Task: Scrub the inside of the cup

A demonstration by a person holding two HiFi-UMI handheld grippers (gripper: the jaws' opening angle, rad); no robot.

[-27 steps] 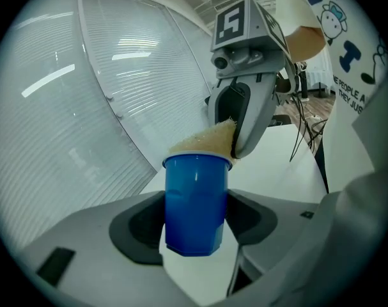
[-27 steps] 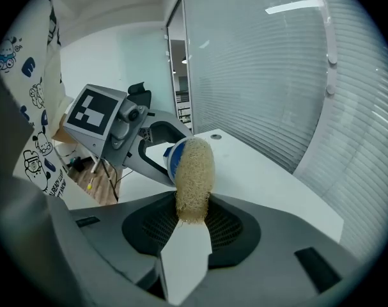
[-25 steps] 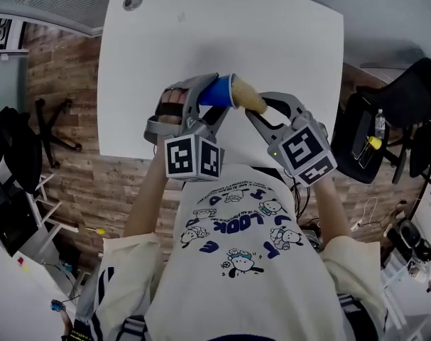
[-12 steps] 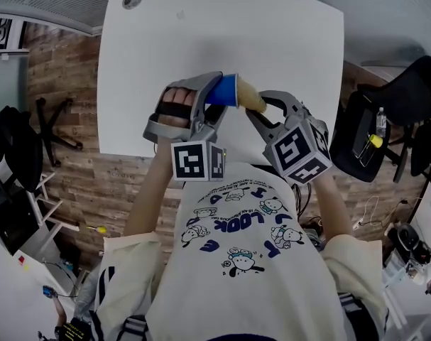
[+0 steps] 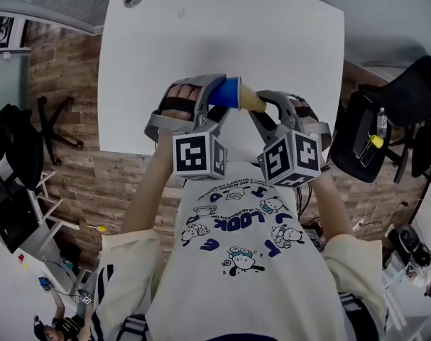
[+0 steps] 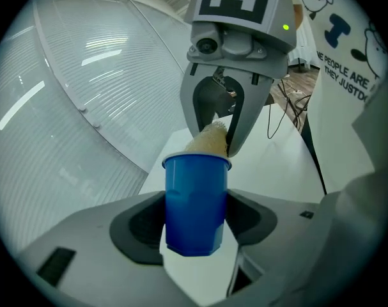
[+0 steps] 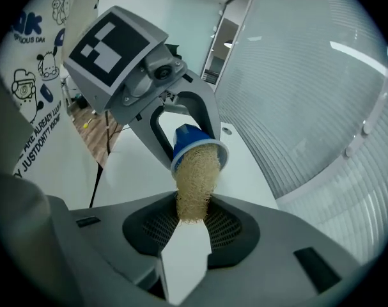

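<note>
On the left, you are clamping the left gripper (image 5: 214,99) across the blue plastic cup (image 6: 195,200). Its pads are pressing on the two sides of the cup's lower half. The head view is showing the cup held up over the white table (image 5: 272,27), tipped over with its mouth facing right, toward your other tool. The left gripper view is giving you only the cup's outer wall and rim from behind, with a tan crest peeking over that rim. The cup's inside is hiding from that view.

Moving right, that crest is the loofah scrubber (image 7: 195,171). The right gripper view is showing you what the left one cannot: the open mouth of the cup, nearly filled by the coarse fibrous plug pushed into it. No view is showing how deep the loofah is reaching, or whether it is touching the bottom.

On the right, the right gripper (image 5: 259,106) is pinching the loofah's near end. Its jaws are squeezing the fibres in a narrow grip, and the rest of the scrubber is sticking out into the cup. Only the head view is showing both tools at once, angling inward to meet at the cup just in front of your printed shirt (image 5: 243,261).
</note>
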